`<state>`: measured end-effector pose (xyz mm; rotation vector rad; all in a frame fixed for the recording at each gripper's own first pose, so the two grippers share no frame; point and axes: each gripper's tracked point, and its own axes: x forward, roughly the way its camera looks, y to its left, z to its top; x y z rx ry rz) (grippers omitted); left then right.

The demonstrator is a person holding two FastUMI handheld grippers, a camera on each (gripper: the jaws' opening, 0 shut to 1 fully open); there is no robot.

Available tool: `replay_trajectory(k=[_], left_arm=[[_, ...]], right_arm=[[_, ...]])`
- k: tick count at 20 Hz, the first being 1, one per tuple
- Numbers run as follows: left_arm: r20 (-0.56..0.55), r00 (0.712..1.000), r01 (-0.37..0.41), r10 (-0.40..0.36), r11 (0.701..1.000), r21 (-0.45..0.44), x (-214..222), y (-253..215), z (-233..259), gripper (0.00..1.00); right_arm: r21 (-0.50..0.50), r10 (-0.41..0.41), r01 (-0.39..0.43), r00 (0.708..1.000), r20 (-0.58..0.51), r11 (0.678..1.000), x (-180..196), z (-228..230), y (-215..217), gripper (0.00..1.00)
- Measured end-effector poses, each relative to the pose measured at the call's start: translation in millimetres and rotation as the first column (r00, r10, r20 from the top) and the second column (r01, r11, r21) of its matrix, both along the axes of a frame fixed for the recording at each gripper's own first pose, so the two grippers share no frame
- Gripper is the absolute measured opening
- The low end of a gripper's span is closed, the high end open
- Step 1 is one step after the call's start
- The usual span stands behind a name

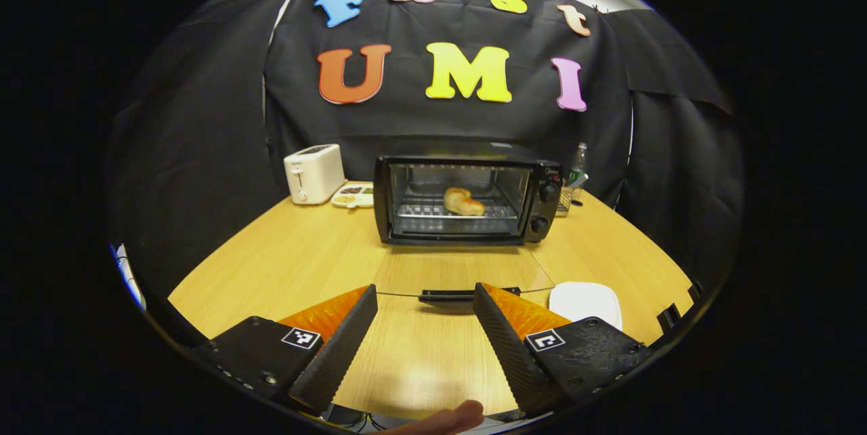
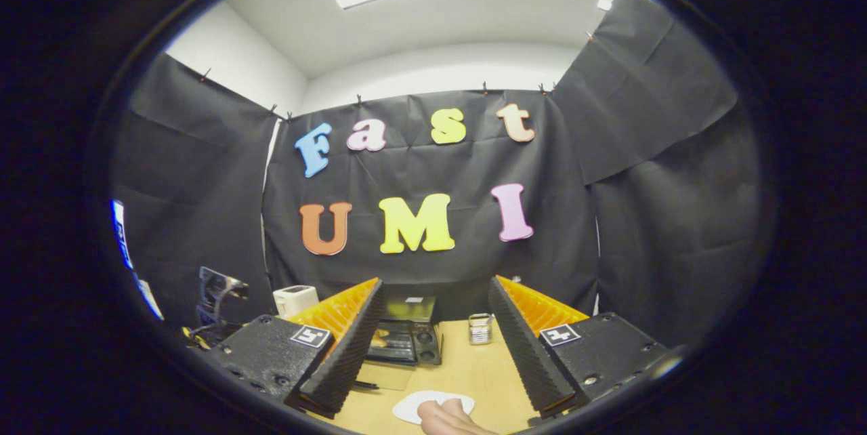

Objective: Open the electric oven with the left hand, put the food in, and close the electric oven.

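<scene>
Left tongs face bread inside the open oven.

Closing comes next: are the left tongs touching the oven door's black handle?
Apart. Left gripper view shows bare wooden table between the open left tongs and the black handle.
</scene>
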<state>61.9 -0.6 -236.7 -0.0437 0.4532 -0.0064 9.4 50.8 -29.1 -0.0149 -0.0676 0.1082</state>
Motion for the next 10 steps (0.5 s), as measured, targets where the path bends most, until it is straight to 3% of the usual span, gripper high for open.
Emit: replay_trajectory(k=[4, 10], left_arm=[[-0.113, 0.993, 0.021, -0.015, 0.999, 0.047, 16.2, -13.2, -42.3, 0.98], [-0.205, 0.978, 0.057, -0.047, 0.997, 0.043, 30.7, -37.1, -79.8, 0.98]], right_arm=[[0.020, 0.004, -0.004, 1.000, 0.016, 1.000, -13.8, -1.2, -20.5, 0.96], [0.050, -0.003, 0.004, 1.000, -0.025, 0.999, -4.2, -24.1, -45.9, 0.96]])
